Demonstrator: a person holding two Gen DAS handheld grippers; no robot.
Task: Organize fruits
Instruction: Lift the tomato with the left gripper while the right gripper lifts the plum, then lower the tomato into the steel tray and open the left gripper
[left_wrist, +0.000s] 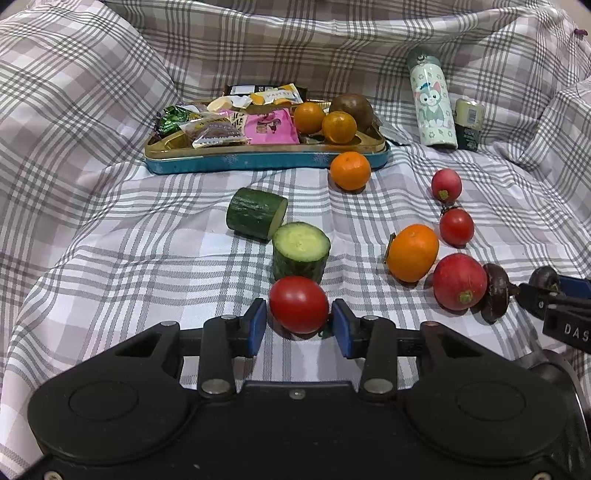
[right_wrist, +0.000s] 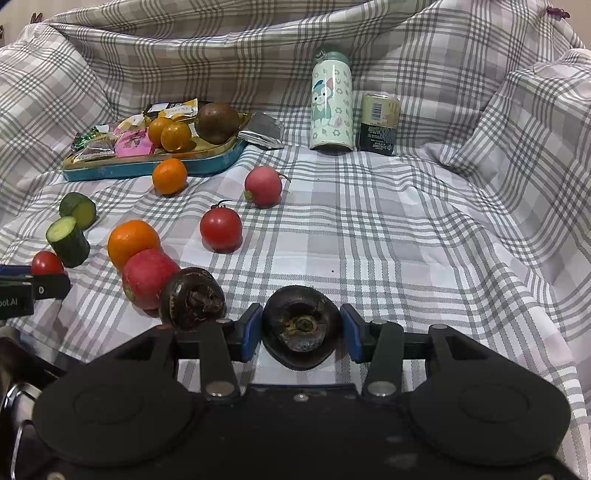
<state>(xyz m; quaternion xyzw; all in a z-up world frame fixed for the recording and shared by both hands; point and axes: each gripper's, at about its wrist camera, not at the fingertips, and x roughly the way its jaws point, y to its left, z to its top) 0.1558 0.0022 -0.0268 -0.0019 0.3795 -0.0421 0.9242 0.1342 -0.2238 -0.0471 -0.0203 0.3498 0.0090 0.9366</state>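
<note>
My left gripper (left_wrist: 298, 317) is shut on a red cherry tomato (left_wrist: 298, 304) that rests on the checked cloth, its blue pads against both sides. My right gripper (right_wrist: 301, 330) is shut on a dark brown round fruit (right_wrist: 301, 326), also low on the cloth. A second dark fruit (right_wrist: 192, 299) stands on edge just left of the right gripper, against a red radish (right_wrist: 149, 277). Loose on the cloth lie two tangerines (left_wrist: 413, 253) (left_wrist: 350, 170), another tomato (left_wrist: 457, 227), a smaller radish (left_wrist: 446, 184) and two cucumber pieces (left_wrist: 301, 251) (left_wrist: 256, 213).
A teal tin tray (left_wrist: 258, 160) at the back holds snack packets, two tangerines and a brown fruit. A cartoon bottle (right_wrist: 331, 107) and a can (right_wrist: 378, 123) stand at the back right. Raised folds of cloth (right_wrist: 517, 122) ring the area.
</note>
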